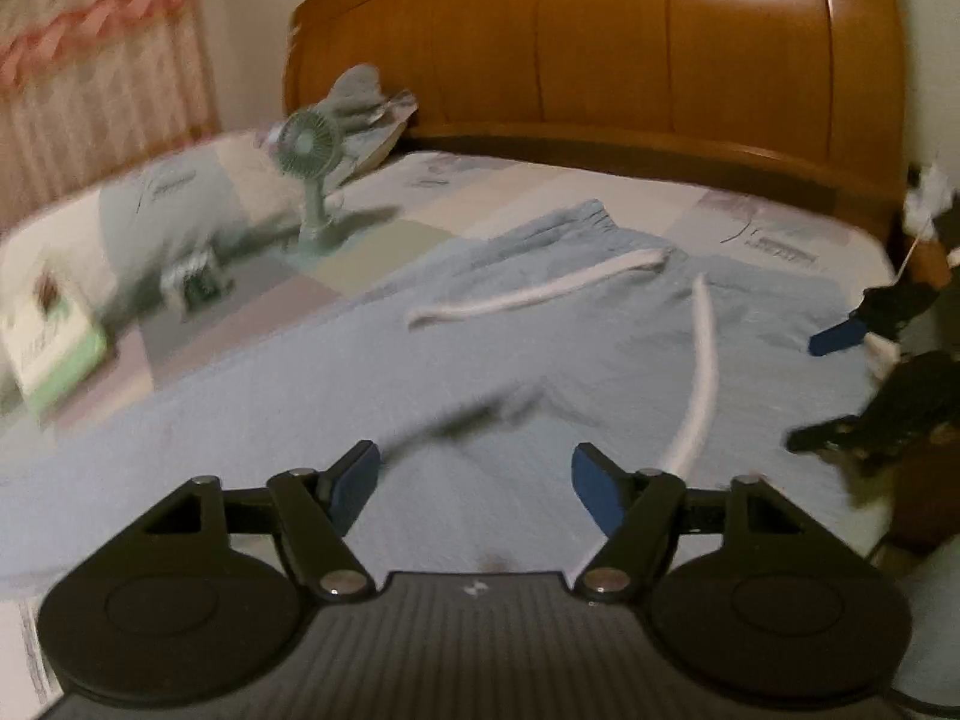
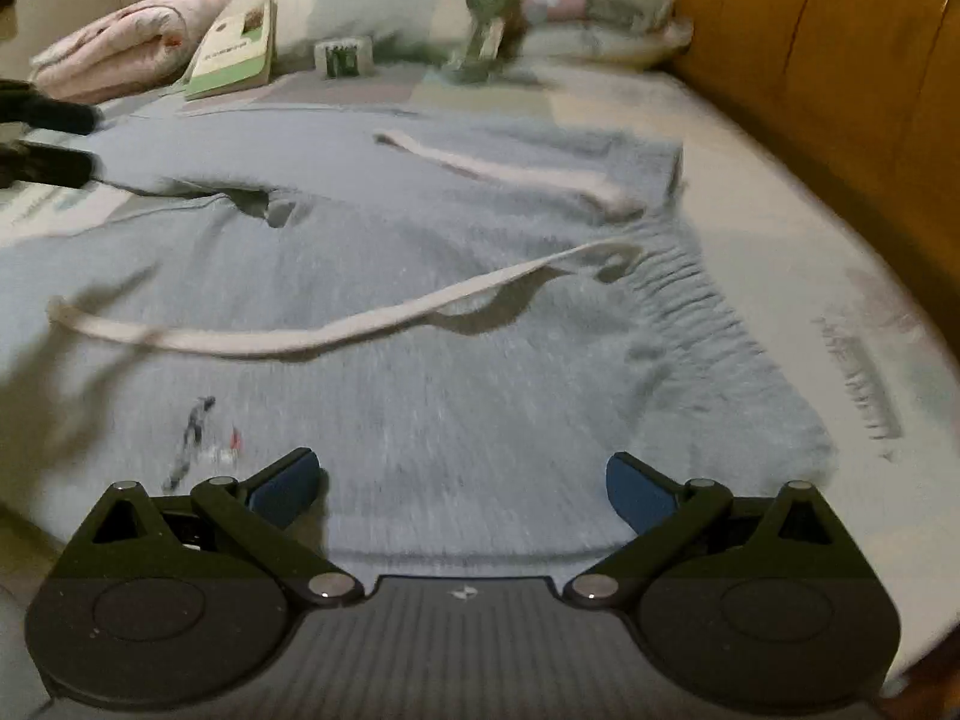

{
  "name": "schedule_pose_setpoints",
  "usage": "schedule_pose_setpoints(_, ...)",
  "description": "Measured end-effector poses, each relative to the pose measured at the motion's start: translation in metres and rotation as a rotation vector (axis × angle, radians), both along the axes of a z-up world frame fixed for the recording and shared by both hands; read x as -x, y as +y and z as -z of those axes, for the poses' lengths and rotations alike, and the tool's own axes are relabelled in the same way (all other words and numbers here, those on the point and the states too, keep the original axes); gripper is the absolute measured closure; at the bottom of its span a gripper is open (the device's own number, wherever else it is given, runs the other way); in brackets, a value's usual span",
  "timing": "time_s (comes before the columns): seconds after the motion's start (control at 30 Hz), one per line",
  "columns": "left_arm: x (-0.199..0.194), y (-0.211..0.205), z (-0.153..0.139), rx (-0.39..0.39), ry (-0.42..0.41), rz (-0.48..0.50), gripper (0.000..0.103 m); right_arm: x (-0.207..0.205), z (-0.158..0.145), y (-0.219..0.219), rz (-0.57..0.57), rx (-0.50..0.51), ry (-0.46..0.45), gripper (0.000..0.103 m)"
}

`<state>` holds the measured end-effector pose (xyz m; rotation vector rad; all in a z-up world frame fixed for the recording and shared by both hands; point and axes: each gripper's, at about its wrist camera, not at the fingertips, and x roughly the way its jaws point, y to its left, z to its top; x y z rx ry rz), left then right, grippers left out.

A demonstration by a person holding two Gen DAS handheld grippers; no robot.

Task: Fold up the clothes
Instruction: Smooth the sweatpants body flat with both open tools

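The bed [image 1: 630, 180] carries a patchwork sheet with printed wording too blurred to read. Light blue trousers [image 2: 420, 408] lie flat across it, long axis running from the elastic waistband [image 1: 576, 219] near the wooden headboard [image 1: 600, 42] down toward the foot. Two white drawstrings [image 2: 336, 333] trail over the cloth. A green-covered book [image 2: 231, 54] shows illegible lettering. Left gripper [image 1: 475, 480] and right gripper [image 2: 462, 483] hover over the fabric, jaws spread wide, holding nothing.

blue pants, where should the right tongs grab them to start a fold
Probably the gathered elastic waistband of the blue pants, approached from the headboard side. It is a thick ridged edge at the garment's open border, easier to pinch than the flat middle; avoid the loose white drawstring.
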<state>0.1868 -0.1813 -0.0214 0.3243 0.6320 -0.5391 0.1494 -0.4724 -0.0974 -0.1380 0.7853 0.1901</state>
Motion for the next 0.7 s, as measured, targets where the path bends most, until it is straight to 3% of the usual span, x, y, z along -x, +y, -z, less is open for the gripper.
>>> schedule_pose_setpoints(0.27, 0.062, 0.05, 0.04, -0.017, 0.056, -0.101, 0.028, 0.049, -0.038, 0.03, 0.006, -0.07, -0.064, 0.0)
schedule_pose_setpoints(0.5, 0.071, 0.092, 0.074, 0.024, 0.157, -0.217, 0.029, 0.064, -0.04, 0.053, 0.021, -0.063, -0.05, 0.0)
schedule_pose_setpoints(0.7, 0.09, 0.125, 0.068, 0.062, 0.155, -0.204, 0.029, 0.063, -0.043, 0.069, 0.051, -0.063, -0.018, 0.0)
